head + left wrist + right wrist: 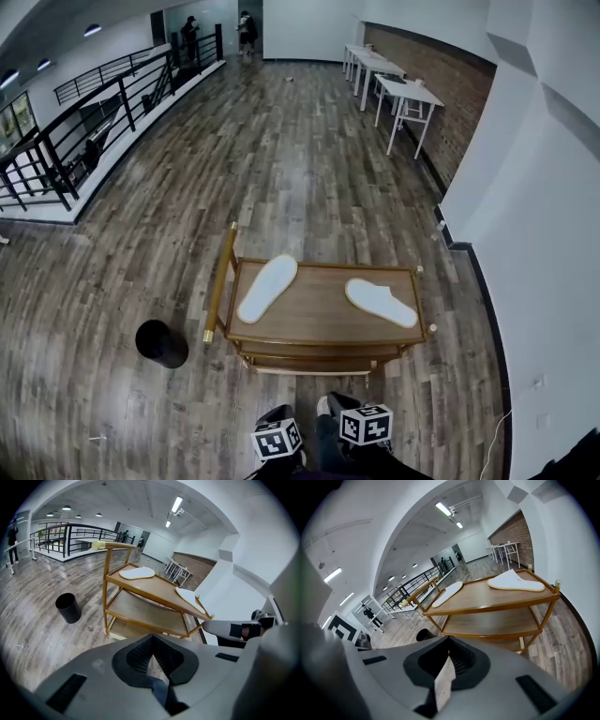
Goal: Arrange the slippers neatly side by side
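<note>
No part of the arranging is judged done. On the grey plank floor [281,169] a three-shelf wooden cart [323,336] with a brass-coloured frame is seen. On its top shelf two thin white slippers are laid well apart and angled differently: the left slipper [267,288] shows a flat oval face, the right slipper [381,302] a soft raised upper. Both remain to be brought together and squared. A round black bin [161,343] is stood left of the cart. The left gripper [157,674] and right gripper [443,679] are held near of the cart, jaws clenched on nothing.

Two slippers [267,288] [381,302], one wooden cart [319,317], one black bin [161,343].
</note>
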A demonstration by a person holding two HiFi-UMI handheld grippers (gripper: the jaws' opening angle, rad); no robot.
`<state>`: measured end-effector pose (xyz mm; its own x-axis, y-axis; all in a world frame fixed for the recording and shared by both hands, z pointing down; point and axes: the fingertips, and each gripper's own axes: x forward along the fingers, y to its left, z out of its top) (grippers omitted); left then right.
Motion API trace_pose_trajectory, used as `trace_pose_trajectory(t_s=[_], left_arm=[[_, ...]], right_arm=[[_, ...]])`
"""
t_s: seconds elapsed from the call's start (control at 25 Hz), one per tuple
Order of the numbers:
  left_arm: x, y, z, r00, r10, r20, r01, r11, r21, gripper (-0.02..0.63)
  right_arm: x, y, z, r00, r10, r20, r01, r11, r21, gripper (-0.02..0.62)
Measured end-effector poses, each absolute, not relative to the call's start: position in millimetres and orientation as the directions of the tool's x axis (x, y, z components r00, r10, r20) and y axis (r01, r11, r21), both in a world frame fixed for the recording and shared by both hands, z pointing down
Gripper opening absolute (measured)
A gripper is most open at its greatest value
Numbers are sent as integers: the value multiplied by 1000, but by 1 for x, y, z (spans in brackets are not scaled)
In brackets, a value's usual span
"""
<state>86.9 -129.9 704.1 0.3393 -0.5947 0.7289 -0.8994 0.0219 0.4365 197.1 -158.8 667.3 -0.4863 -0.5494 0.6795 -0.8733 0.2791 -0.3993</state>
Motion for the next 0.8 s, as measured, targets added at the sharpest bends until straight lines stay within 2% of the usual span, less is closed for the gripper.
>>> trace_pose_trajectory(t_s=[0.4,0.8], left_arm=[[133,-241,692,327,-600,730,-907,19,422,0],[172,-303,686,337,-594,730,-908,0,419,0]], right_arm=[[236,-274,657,-513,-534,672,-858,314,-406,-2],[277,-339,658,-507,-534,677,-862,308,-403,-2]])
